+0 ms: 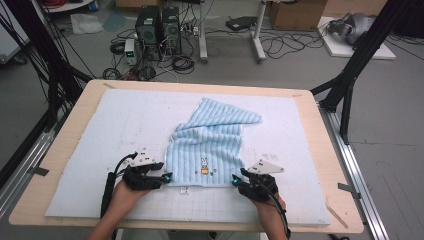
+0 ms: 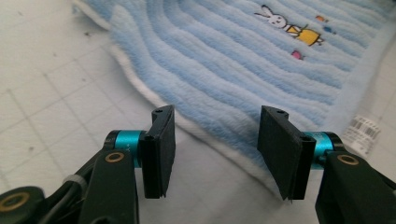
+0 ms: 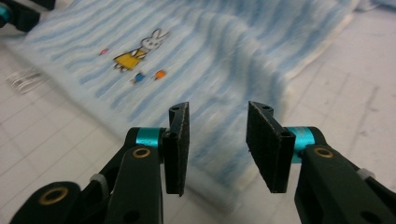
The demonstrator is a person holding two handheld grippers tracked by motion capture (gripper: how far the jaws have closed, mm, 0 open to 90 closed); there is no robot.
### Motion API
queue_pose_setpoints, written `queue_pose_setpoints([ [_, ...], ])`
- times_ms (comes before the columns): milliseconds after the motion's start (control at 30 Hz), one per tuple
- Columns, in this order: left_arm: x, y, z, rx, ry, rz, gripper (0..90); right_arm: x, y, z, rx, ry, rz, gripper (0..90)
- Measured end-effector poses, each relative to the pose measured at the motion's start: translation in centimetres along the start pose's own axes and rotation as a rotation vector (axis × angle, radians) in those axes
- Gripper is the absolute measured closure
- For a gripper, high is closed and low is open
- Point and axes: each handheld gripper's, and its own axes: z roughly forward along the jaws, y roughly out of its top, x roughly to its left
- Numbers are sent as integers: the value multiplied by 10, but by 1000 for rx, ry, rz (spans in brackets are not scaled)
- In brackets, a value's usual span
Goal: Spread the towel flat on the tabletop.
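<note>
Both hand-held grippers gape empty: left hand-held gripper (image 1: 167, 176), right hand-held gripper (image 1: 235, 180), flanking towel (image 1: 210, 145).

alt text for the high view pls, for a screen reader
A light blue striped towel with a small rabbit picture lies rumpled on a white gridded mat; the left gripper and right gripper, both open, sit at its two near corners.

Blue towel (image 1: 212, 145) on mat (image 1: 100, 150); left gripper (image 1: 166, 177), right gripper (image 1: 235, 181) at near corners.
</note>
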Motion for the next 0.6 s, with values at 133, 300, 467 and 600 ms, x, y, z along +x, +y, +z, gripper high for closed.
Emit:
queue_pose_setpoints([
  [133, -1, 0, -2, 8, 2, 11, 671, 1, -5, 6, 40, 26, -9, 673],
  [300, -5, -4, -8, 25, -57, 21, 869, 2, -4, 1, 86, 107, -28, 855],
  [467, -13, -12, -20, 45, -125, 40, 872, 3, -9, -8, 112, 173, -29, 855],
  [600, -22, -22, -31, 50, -177, 41, 871, 8, -18, -21, 130, 227, -41, 854],
])
